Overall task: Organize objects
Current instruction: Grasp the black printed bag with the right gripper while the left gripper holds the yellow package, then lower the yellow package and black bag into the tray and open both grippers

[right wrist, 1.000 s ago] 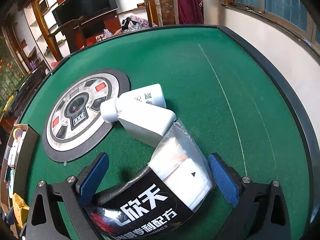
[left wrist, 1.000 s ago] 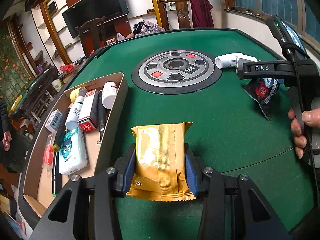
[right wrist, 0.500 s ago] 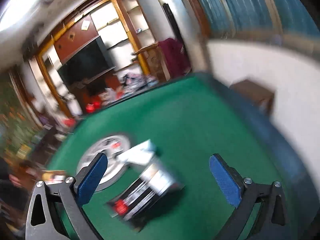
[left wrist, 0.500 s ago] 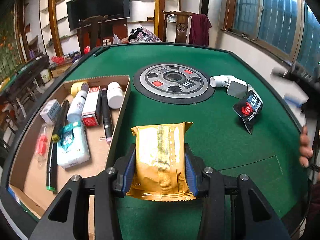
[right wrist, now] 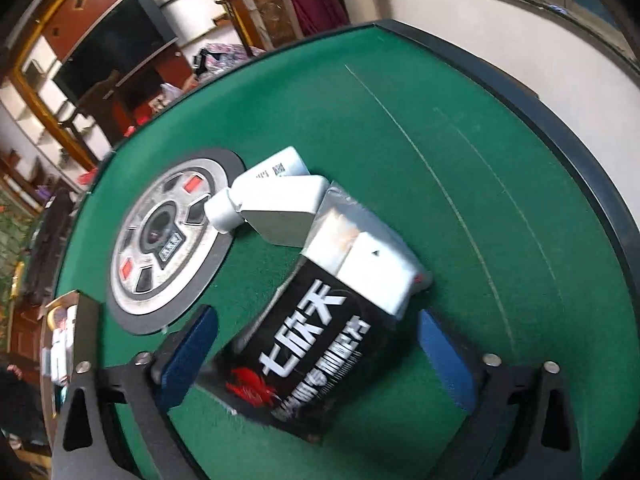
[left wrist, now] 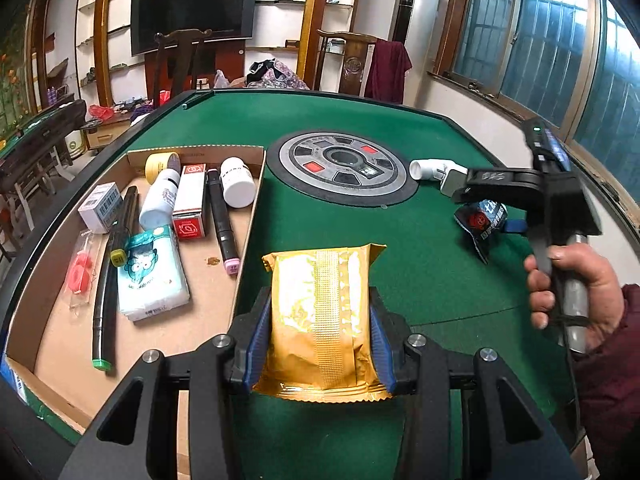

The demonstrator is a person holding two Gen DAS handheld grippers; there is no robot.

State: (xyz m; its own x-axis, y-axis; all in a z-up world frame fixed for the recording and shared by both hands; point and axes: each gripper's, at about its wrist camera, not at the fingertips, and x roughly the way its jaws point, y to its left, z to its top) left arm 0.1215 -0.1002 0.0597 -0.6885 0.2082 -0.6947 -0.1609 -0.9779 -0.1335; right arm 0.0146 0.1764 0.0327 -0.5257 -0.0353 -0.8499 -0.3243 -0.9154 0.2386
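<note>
Left gripper clamped on gold packet beside cardboard box; right gripper, jaws closing around black pouch, needing centring before squeezing.

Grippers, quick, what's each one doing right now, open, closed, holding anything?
Left gripper: shut on the gold snack packet.
Right gripper: jaws closing around the black pouch, pads not yet touching it.

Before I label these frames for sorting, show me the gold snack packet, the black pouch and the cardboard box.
gold snack packet (left wrist: 320,320): left wrist view, middle of its ribbed seam.
black pouch (right wrist: 316,344): right wrist view, black printed front, near the white lettering.
cardboard box (left wrist: 248,220): left wrist view, its right-hand wall.
</note>
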